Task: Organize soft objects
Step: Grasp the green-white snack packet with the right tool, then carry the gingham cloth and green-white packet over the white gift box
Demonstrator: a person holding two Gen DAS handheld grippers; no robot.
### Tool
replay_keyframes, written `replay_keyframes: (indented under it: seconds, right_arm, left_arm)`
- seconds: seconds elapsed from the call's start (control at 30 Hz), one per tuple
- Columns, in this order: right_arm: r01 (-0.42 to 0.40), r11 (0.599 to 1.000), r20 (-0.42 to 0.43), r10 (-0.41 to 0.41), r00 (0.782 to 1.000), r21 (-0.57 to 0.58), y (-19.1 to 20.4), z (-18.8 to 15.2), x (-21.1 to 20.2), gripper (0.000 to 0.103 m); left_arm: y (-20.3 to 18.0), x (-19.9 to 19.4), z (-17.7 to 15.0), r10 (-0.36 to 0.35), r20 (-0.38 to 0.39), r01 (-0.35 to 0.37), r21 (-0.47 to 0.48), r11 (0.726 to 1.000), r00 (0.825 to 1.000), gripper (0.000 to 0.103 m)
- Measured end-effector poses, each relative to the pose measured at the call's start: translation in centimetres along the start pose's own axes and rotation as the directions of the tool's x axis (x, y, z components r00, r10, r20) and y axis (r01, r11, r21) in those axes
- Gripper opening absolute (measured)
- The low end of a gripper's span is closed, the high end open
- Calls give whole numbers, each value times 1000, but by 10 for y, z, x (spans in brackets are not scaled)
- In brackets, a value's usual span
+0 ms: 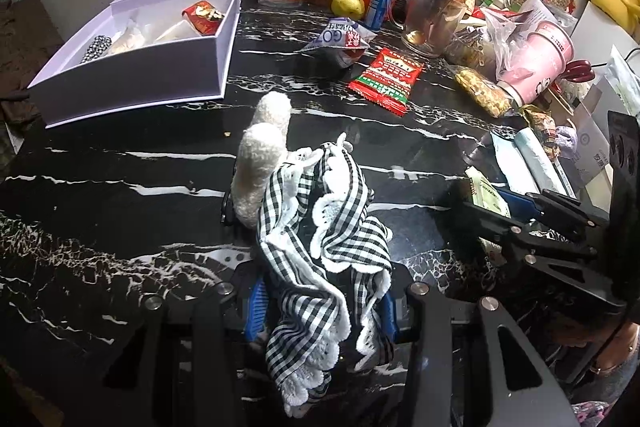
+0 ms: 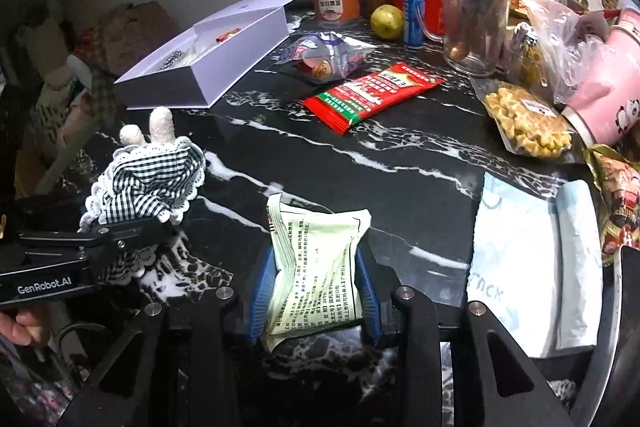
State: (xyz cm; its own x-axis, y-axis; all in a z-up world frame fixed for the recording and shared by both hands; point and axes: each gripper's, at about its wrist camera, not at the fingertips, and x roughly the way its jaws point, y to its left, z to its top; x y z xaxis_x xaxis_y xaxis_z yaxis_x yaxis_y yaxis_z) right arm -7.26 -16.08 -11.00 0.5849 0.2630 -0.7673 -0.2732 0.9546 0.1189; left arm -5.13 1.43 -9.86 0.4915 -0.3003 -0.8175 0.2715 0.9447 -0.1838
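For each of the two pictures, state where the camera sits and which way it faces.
Left wrist: on the left gripper, facing down over the marble table; its jaws clamp the checked cloth toy.
Right wrist: on the right gripper, facing down likewise; its jaws pinch a pale sachet, a hand at left.
Shared: white box, red packet.

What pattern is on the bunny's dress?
Black-and-white checks with a white lacy edge on the bunny's dress. The left wrist view shows it best.
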Motion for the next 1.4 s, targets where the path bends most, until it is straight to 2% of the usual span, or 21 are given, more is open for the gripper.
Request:
replay_keyframes:
  seconds: [0.37, 0.67, 1.07, 1.4]
  right_arm:
    - [-64, 996, 39, 67, 997, -64, 28, 20, -19, 38]
    - [-144, 982, 121, 158, 980, -122, 58, 55, -31, 38]
    - [-210, 946, 218, 266, 939, -247, 90, 111, -51, 38]
    - [-217, 916, 273, 316, 908, -338, 100, 176, -49, 38]
  left_arm:
    - [5, -28, 10, 12, 94, -14, 19, 1000, 995, 44]
    - [15, -56, 30, 29, 195, -33, 14, 999, 980, 44]
    - [37, -103, 73, 77, 361, -78, -13, 997, 929, 44]
    - [63, -127, 117, 117, 460, -119, -24, 993, 880, 44]
